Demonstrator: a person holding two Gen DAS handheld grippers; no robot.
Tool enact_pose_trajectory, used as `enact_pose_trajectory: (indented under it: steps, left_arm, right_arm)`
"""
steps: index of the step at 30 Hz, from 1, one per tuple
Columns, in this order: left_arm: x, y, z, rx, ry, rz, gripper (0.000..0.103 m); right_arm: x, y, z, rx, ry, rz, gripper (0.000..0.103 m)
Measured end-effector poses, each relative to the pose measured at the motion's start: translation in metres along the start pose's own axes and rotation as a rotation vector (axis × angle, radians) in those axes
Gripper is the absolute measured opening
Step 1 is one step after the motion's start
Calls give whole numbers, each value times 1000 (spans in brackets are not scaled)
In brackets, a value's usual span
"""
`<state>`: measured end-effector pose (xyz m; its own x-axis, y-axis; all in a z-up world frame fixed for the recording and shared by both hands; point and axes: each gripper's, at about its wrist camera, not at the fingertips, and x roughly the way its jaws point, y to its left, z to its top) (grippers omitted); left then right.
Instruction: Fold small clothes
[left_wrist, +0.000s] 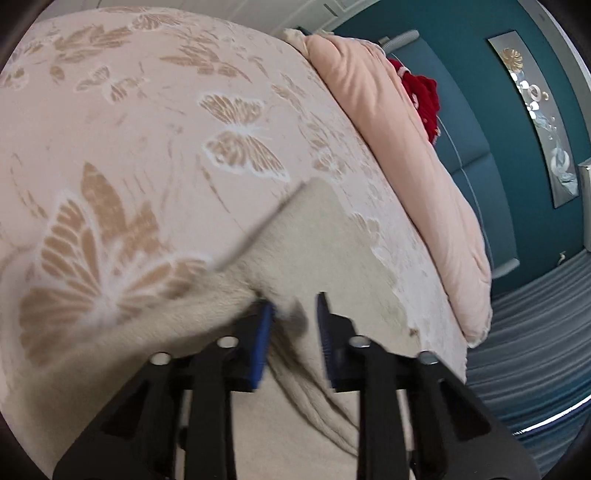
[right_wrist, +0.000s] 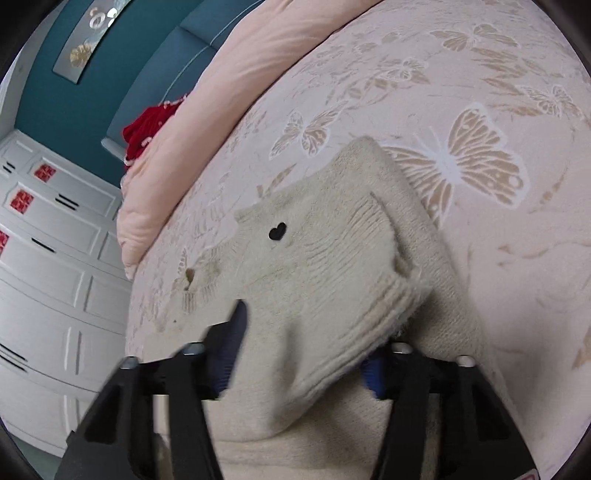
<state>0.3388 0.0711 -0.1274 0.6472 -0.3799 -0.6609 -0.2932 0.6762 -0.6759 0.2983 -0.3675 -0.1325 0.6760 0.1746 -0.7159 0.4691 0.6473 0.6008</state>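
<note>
A small cream knitted garment (right_wrist: 325, 258) with a black heart mark (right_wrist: 277, 231) lies on the pink butterfly-patterned bed cover (right_wrist: 480, 166). In the right wrist view its ribbed edge drapes between the blue-padded fingers of my right gripper (right_wrist: 306, 347), whose jaws stand wide apart around the cloth. In the left wrist view the same garment (left_wrist: 303, 243) is bunched at my left gripper (left_wrist: 295, 310); its jaws stand apart, with a fold of cloth at the left pad (left_wrist: 264, 332). One garment edge is lifted and blurred.
A rolled pink quilt (left_wrist: 399, 155) lies along the bed's far side, with a red cloth (left_wrist: 423, 99) behind it. A teal headboard (left_wrist: 476, 122) and white cabinets (right_wrist: 48, 258) stand beyond the bed edge.
</note>
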Motion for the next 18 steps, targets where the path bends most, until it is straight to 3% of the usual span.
enact_pose_trajectory:
  steps: [1, 2, 5, 7, 8, 9, 12, 13, 16, 17, 18]
  left_arm:
    - [2, 6, 3, -4, 3, 7, 10]
    - [3, 10, 4, 3, 2, 19, 9]
    - [-8, 13, 2, 86, -77, 54, 9]
    - [-14, 20, 0, 90, -118, 73, 9]
    - [-11, 27, 3, 69, -121, 69, 9]
    - [-8, 33, 3, 58, -105, 66, 9]
    - [-1, 37, 0, 102, -93, 78, 10]
    - [0, 36, -2, 124, -98, 78, 11]
    - [0, 38, -7, 168, -108, 73, 11]
    - [1, 41, -8, 176, -110, 67, 11]
    - [2, 42, -11, 182, -116, 56, 12]
  right_arm:
    - [4, 8, 1, -34, 35, -10, 9]
    - [-2, 18, 2, -71, 28, 44, 9]
    - [-48, 63, 5, -213, -83, 302, 8]
    - [-74, 73, 9, -251, -165, 417, 7]
    - [-73, 65, 10, -245, -172, 396, 7]
    - [-60, 52, 12, -236, -142, 321, 7]
    - [5, -1, 5, -203, 42, -19, 7]
    - [12, -12, 0, -181, 67, -28, 6]
    - [-10, -16, -4, -133, -27, 110, 6]
    - [-10, -18, -5, -138, -46, 103, 8]
    - [-4, -23, -5, -149, -37, 38, 9]
